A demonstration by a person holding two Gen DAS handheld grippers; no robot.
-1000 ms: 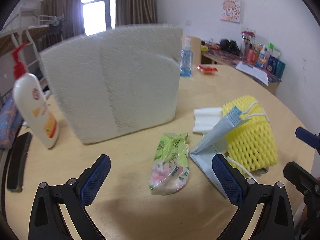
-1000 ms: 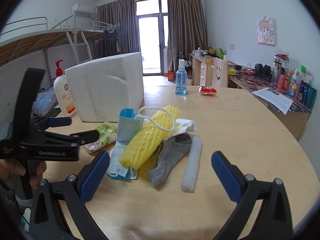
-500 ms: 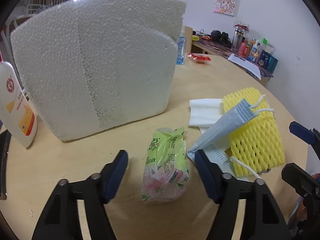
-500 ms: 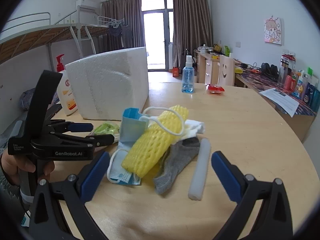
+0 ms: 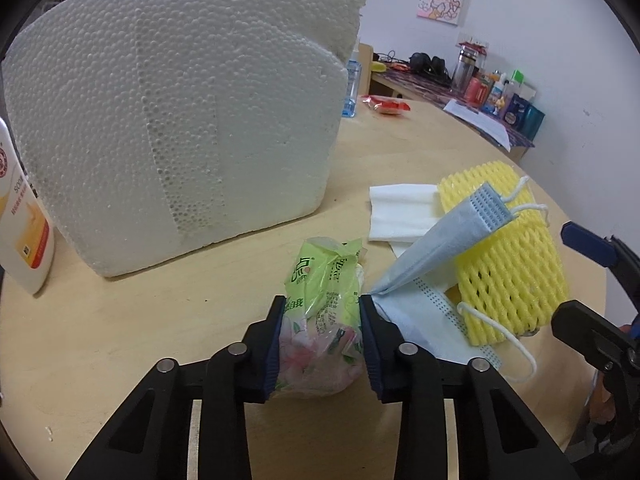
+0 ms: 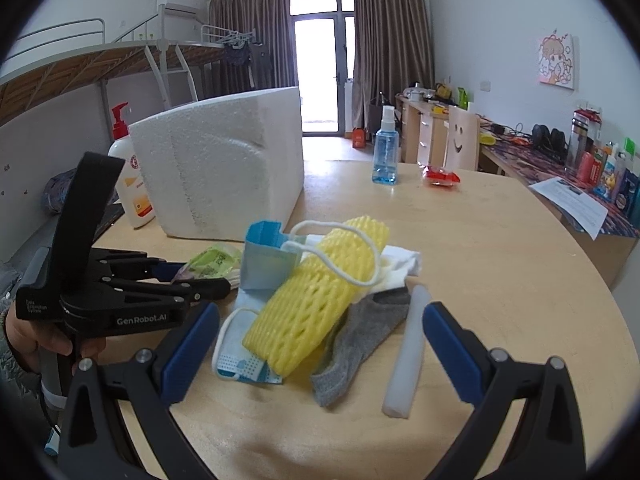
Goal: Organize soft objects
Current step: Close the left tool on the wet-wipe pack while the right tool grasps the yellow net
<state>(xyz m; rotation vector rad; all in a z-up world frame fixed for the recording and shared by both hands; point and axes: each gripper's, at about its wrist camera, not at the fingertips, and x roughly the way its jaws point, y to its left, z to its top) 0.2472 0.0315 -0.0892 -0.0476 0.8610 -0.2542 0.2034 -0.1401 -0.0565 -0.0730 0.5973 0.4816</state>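
The left hand-held gripper (image 5: 322,344) is closing w/ the green tissue pack (image 5: 324,312) between its jaws. The blue pads already touch the wrapper on both sides, so it reads as grasping the pack. The pack lies on the wooden surface (image 5: 140,340), just in front of the white foam box (image 5: 180,120) and touching the blue face mask (image 5: 436,256) on its right.

Handling, by the look of it: the pack is light, squashy and wrapped in crinkly plastic film, prob. a bit slippery. A hold across the middle, where the pads sit now, should let it compress and stay put. A hold on the loose twisted end would likely slip. Nothing fragile here.

The right hand-held gripper (image 6: 320,352) is released, jaws wide apart and nothing between them. It hangs over the pile.

Left wrist view only: pad contact on the pack, plus its printed wrapper up close. Right wrist view only: the grey sock (image 6: 356,344) and white foam stick (image 6: 404,348), which sit behind the yellow foam net (image 6: 320,292) from the other side. It also shows the left tool side-on w/ the person's hand (image 6: 36,336) on its handle, and the pack as just a green sliver beyond it.
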